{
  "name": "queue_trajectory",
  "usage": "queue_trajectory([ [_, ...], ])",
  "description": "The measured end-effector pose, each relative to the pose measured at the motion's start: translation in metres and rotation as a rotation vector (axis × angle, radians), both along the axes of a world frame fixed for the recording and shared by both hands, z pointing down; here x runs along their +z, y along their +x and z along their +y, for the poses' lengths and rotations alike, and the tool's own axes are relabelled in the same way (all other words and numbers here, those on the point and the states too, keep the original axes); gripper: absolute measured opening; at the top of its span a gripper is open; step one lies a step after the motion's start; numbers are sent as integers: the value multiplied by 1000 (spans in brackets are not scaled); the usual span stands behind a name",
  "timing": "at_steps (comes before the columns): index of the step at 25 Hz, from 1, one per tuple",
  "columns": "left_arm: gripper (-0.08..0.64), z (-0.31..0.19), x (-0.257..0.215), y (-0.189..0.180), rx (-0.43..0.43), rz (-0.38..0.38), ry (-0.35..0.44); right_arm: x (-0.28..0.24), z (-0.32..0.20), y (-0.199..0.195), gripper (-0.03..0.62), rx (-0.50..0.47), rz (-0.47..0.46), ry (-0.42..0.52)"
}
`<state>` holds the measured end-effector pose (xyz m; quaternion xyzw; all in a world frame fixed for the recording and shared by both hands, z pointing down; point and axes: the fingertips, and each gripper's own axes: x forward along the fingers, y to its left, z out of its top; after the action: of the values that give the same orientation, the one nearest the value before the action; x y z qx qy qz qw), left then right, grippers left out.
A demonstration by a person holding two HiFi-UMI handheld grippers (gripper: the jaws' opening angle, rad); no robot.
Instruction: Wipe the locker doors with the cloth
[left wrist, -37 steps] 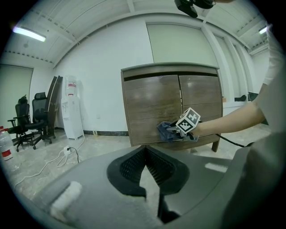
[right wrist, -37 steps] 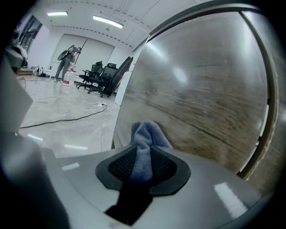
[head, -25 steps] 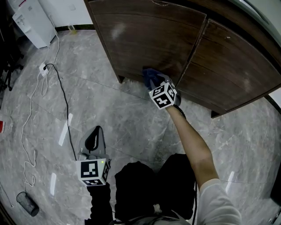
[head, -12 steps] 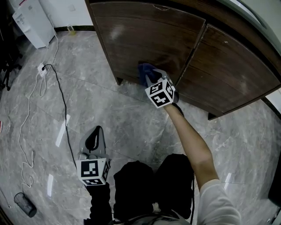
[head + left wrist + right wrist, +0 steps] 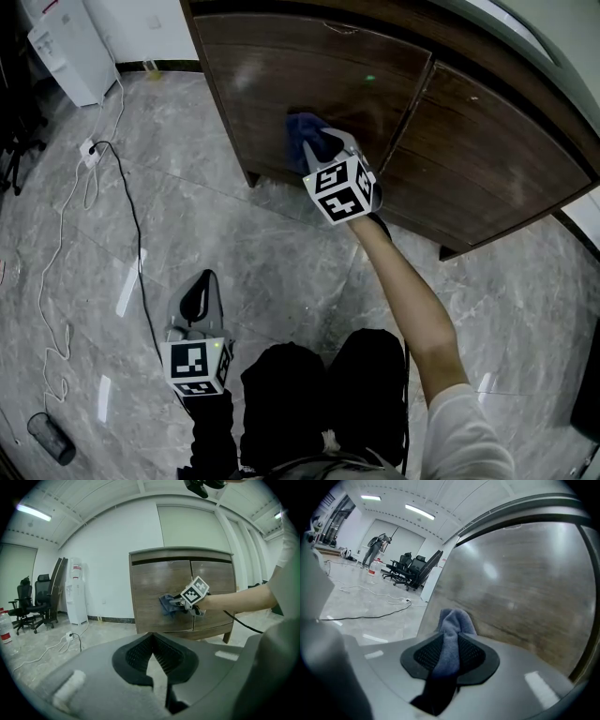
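A dark wooden locker (image 5: 281, 75) has two doors. My right gripper (image 5: 323, 153) is shut on a blue cloth (image 5: 303, 129), whose bunched end lies against the lower middle of the left door (image 5: 525, 588). In the right gripper view the cloth (image 5: 454, 620) runs between the pads and sticks out past the tips of my right gripper (image 5: 452, 641). The left gripper view shows the cloth (image 5: 166, 604) on the left door, near the seam with the right door (image 5: 487, 141). My left gripper (image 5: 201, 292) hangs low over the floor by my legs, shut and empty (image 5: 153, 644).
A white water dispenser (image 5: 66, 47) stands left of the locker. A power strip and white cable (image 5: 94, 145) trail across the grey marble floor. A dark cylinder (image 5: 47, 436) lies at the bottom left. Office chairs (image 5: 28, 606) stand farther left.
My right gripper has slid the cloth up and a little left on the left door. The left gripper has stayed where it was.
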<state>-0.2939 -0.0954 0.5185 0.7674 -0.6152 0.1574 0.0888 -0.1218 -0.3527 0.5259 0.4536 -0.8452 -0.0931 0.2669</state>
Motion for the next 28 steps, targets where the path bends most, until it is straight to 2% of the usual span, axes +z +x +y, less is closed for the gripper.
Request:
queue_trajectory([
  [10, 0, 0, -6, 1, -2, 3, 9, -93, -6, -9, 98, 7, -61, 123],
  [28, 0, 1, -8, -2, -5, 17, 20, -203, -15, -31, 98, -5, -130, 260],
])
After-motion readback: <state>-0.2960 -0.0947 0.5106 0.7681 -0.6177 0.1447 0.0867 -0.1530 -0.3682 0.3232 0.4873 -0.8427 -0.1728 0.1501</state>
